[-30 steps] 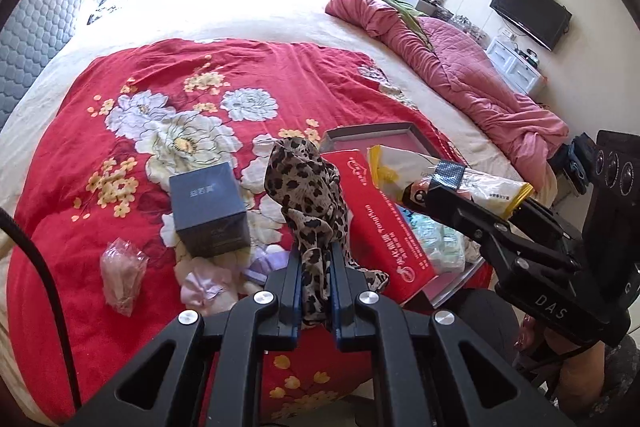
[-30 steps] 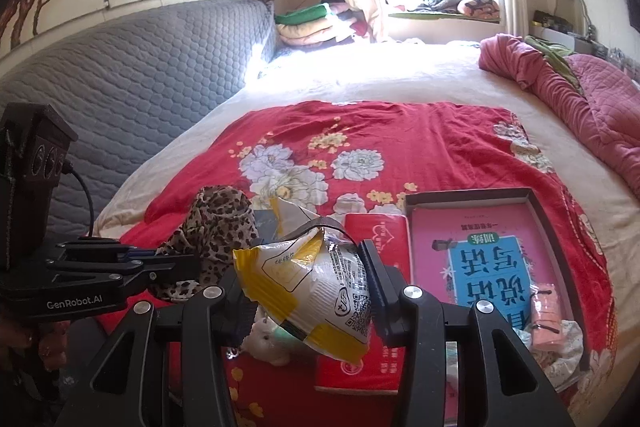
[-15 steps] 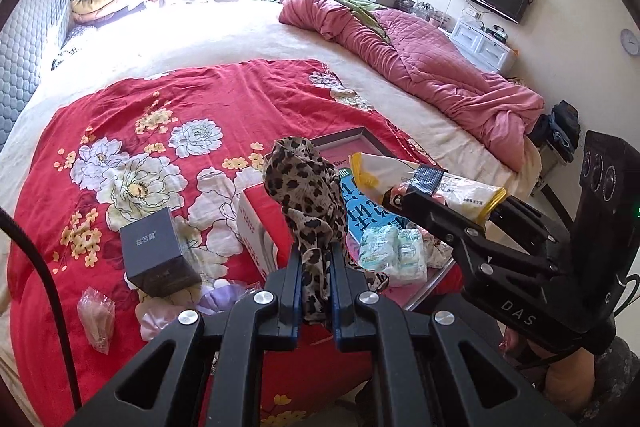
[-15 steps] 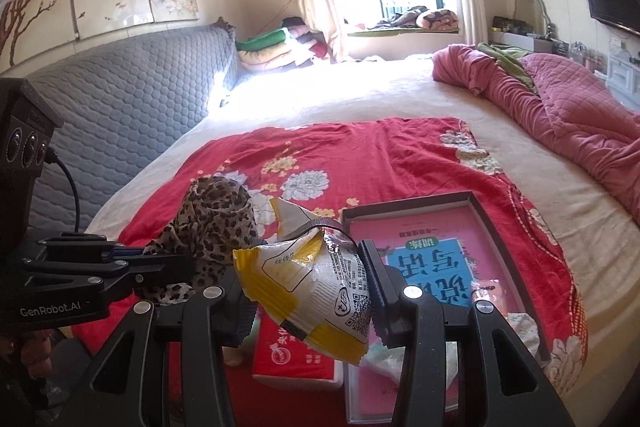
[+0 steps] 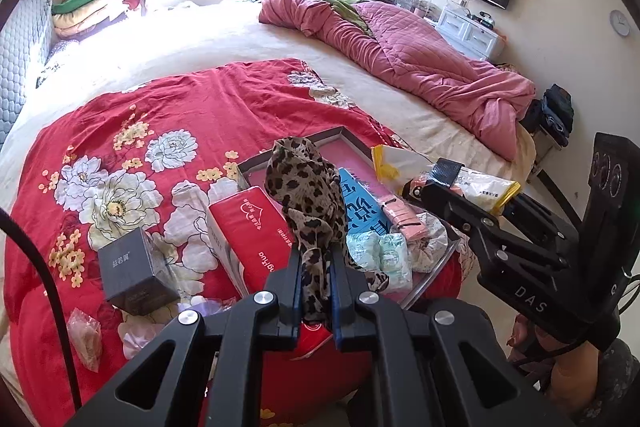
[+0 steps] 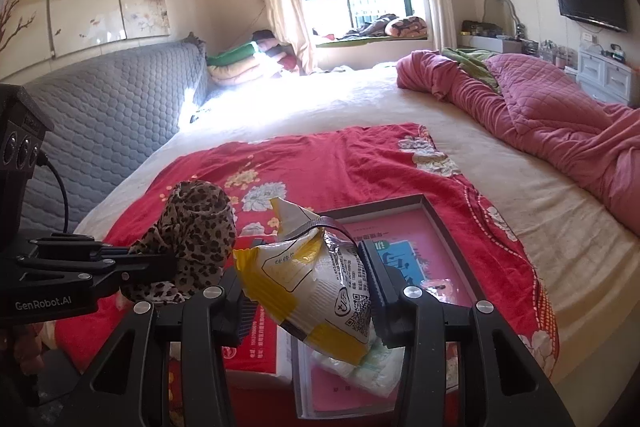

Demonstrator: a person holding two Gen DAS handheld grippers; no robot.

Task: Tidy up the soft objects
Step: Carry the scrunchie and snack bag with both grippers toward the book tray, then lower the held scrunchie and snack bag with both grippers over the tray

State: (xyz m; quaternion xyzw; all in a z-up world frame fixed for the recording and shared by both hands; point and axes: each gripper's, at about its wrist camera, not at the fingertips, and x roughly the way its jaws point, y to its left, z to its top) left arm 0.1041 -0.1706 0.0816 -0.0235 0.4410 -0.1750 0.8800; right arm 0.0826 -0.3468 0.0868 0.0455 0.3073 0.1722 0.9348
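You carry two soft things over tray (image 5: 352, 143) on bed. Left hand-held gripper (image 5: 314, 263) squeezes spotted scarf (image 5: 308, 195). Right hand-held gripper (image 6: 304, 287) squeezes yellow snack bag (image 6: 320, 283). Next: lower both into tray, let go gently.

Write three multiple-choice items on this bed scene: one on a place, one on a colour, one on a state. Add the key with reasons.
1. Where does the dark grey box sit?
A. on the red floral blanket
B. inside the tray
C. on the windowsill

2. What colour is the crumpled quilt at the far side of the bed?
A. blue
B. pink
C. white

3. What is the left gripper doing?
A. open over the tissue pack
B. shut on a leopard-print cloth
C. shut on a yellow snack bag

Key: 1 A, it rests on the flower print; 2 B, the quilted cover is pink; 3 B, cloth is pinched between its fingers.
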